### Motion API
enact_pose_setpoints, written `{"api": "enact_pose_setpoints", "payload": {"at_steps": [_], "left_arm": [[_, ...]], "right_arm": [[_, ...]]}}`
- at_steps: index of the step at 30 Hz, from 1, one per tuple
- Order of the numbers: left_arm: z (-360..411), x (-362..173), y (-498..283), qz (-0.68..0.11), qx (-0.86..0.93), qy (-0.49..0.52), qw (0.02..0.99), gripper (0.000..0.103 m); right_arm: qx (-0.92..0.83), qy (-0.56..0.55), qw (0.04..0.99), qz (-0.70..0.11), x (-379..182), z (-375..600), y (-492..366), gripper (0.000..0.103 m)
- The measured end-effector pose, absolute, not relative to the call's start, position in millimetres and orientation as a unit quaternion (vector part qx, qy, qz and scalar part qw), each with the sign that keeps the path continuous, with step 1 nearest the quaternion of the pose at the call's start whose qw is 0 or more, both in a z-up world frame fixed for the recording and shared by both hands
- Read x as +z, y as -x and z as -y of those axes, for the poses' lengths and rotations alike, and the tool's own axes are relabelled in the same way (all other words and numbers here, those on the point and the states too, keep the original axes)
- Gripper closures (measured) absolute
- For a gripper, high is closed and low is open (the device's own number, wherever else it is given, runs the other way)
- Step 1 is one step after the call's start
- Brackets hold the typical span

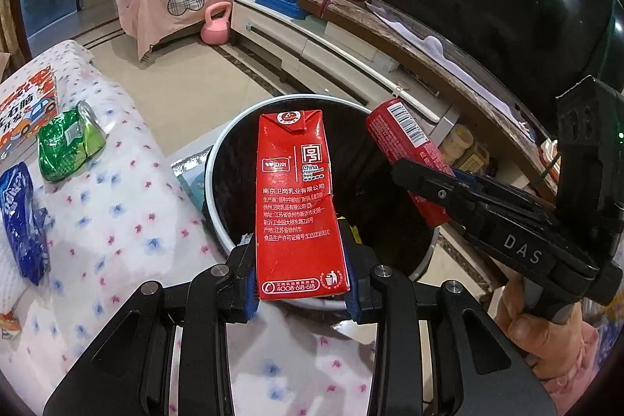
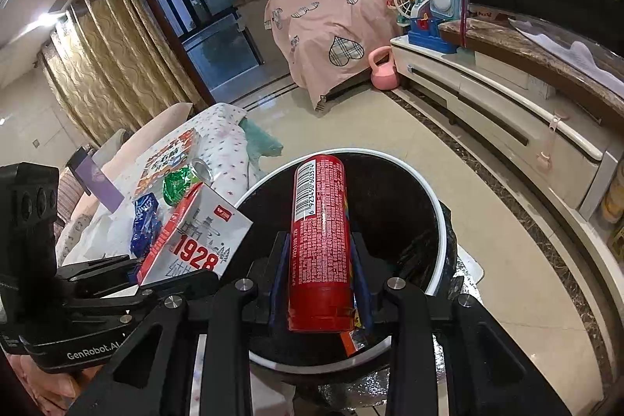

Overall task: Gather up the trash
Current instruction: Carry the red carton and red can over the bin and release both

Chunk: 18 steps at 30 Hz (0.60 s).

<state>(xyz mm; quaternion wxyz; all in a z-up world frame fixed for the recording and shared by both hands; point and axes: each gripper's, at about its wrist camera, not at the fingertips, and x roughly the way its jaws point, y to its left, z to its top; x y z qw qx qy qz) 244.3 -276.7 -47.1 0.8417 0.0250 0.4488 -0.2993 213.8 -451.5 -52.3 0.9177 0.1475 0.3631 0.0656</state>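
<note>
Far left, the flowery tablecloth (image 1: 117,221) had leftovers on it: a blue wrapper (image 1: 23,221) near the front-left edge, w/ a crushed green can (image 1: 68,143) further back, next to a kids' book (image 1: 27,112) by the far edge. Both pieces of trash were sitting free, nothing touching them.

Then the left gripper (image 1: 300,271), tongs pinching the bottom end of a red milk carton (image 1: 296,201). Carton stuck up and forward, hanging over the open mouth of the bin (image 1: 218,182), which had a white rim and black liner and stood on the floor just off the table's right edge. From the other cam the carton's grey side showed "1928".

Right of that, the right gripper (image 2: 321,283) had its tongs clamped on a red can (image 2: 319,240) around the lower half, barcode end pointing away, also over the bin opening. Carton and can were near each other, not touching afaict. Something yellow/orange sat down inside the bin, couldn't tell what.
</note>
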Motion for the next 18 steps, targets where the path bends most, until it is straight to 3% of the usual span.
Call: {"api": "enact_pose_setpoints", "payload": {"at_steps": [4,7,12,18], "left_arm": [[278,-50,-250,-0.455,-0.298,-0.016,0.839,0.068],[273,-52,-255,-0.460,-0.291,-0.006,0.839,0.039],[261,-49,-248,-0.454,-0.288,0.008,0.843,0.037],[223,-51,-228,-0.445,-0.263,0.023,0.856,0.031]], "right_arm": [[0.063,-0.145,0.917,-0.367,-54,453,-218,0.073],[0.060,-0.145,0.916,-0.369,-57,454,-220,0.073],[0.057,-0.157,0.914,-0.369,-62,457,-218,0.063],[0.066,-0.169,0.920,-0.348,-54,449,-203,0.037]]}}
